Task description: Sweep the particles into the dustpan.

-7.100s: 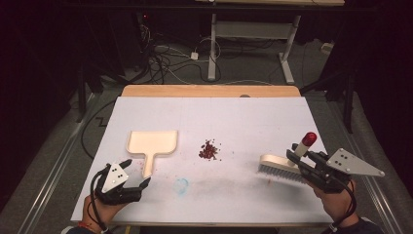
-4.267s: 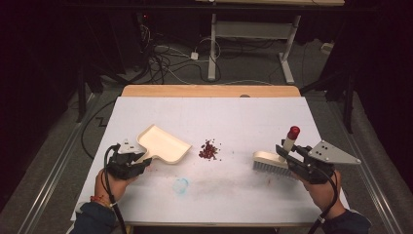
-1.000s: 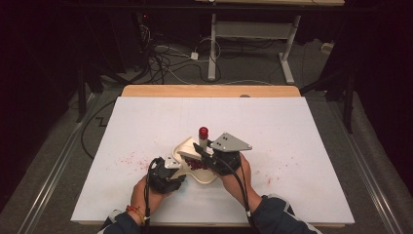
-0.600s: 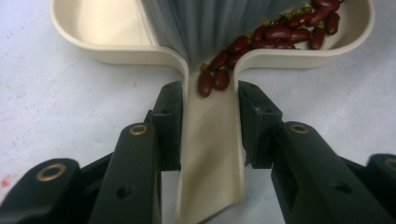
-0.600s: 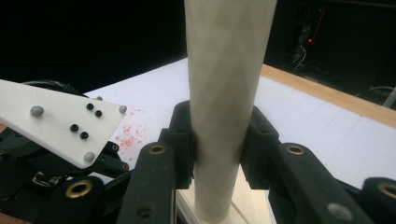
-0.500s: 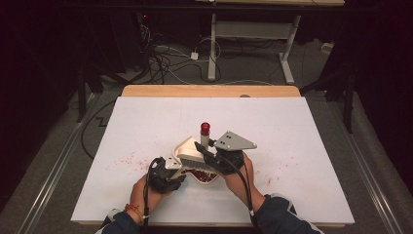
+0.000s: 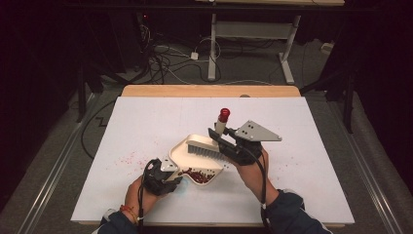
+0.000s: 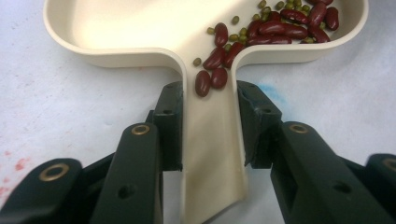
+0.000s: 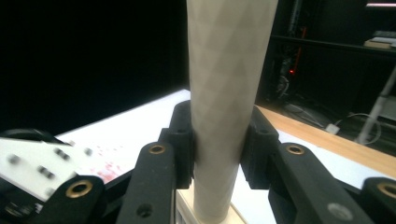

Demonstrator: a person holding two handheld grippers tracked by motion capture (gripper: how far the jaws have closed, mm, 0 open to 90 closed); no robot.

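high view showed a white table (image 7: 146, 122) with a person's two forearms coming in from the near edge, each hand holding a two-jaw gripper. the left gripper (image 7: 163, 174) sat near the front of the table, left of centre, and its jaws were clamped narrow on the handle of a cream dustpan (image 7: 195, 161). the pan stretched away from that gripper toward the table's middle, with a heap of red beans (image 7: 197, 174) lying in its near part, just beside the gripper. the right gripper (image 7: 226, 146) was right of the pan, holding a hand brush (image 7: 207, 147) by its pale handle; the bristles lay over the far part of the pan and the handle's red tip (image 7: 224, 115) pointed up and away.

left gripper view showed the left gripper (image 8: 205, 126) with both jaws pressed against the sides of the dustpan (image 8: 140, 28) handle, and dark red beans (image 8: 271, 30) mixed with small green ones spilling from the pan's right corner down into the handle's channel, the nearest beans lying between the jaw tips.

right gripper view showed the right gripper (image 9: 217, 140) closed on the thick, pale, faceted brush handle (image 9: 229, 70), which stood upright between the jaws.

a faint scatter of red specks (image 7: 127, 158) marked the table left of the pan, and a pale blue smudge (image 8: 273, 93) lay beside the handle. wide bare tabletop lay open to the far, left and right sides; the front edge was close to both hands. a wooden strip (image 7: 209, 90) ran along the far edge. no writing or labels could be read.
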